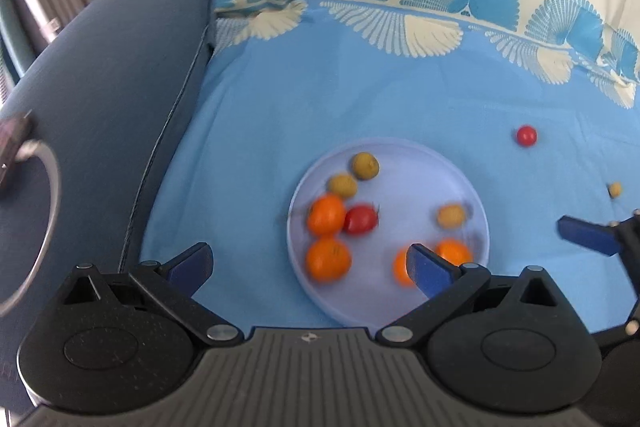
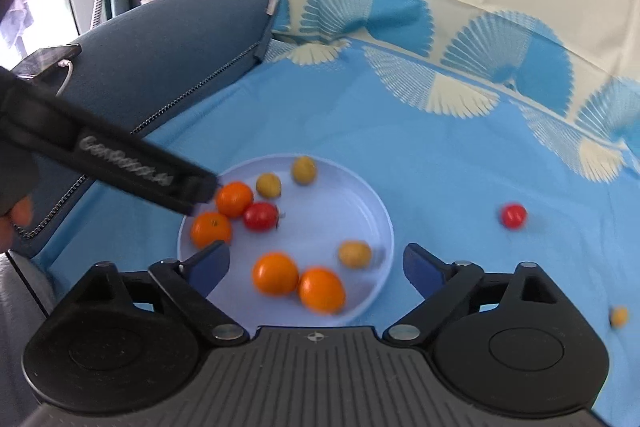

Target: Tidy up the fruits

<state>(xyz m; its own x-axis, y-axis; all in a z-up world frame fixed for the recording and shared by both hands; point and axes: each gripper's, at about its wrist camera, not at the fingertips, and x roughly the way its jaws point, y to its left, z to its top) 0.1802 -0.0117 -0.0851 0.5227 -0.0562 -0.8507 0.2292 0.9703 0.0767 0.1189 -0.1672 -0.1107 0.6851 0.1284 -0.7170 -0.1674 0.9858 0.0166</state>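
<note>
Eight fruits already sit on the pale plate (image 2: pixel 372 203) on the blue sheet (image 2: pixel 400 131), while a red fruit (image 2: pixel 513 215) and a small yellow fruit (image 2: pixel 619 316) remain outside it, both the left gripper (image 1: pixel 310 265) and right gripper (image 2: pixel 316 265) spread wide and empty.

Bright daylight, soft shadows, motion blur, fisheye-warped edges

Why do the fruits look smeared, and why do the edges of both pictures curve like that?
Left wrist view: motion blur smears the oranges on the plate, and the fisheye lens bends the sheet's border. Right wrist view: the same blur on the fruit, worst on the black handle crossing at left; soft daylight, no harsh glare.
</note>
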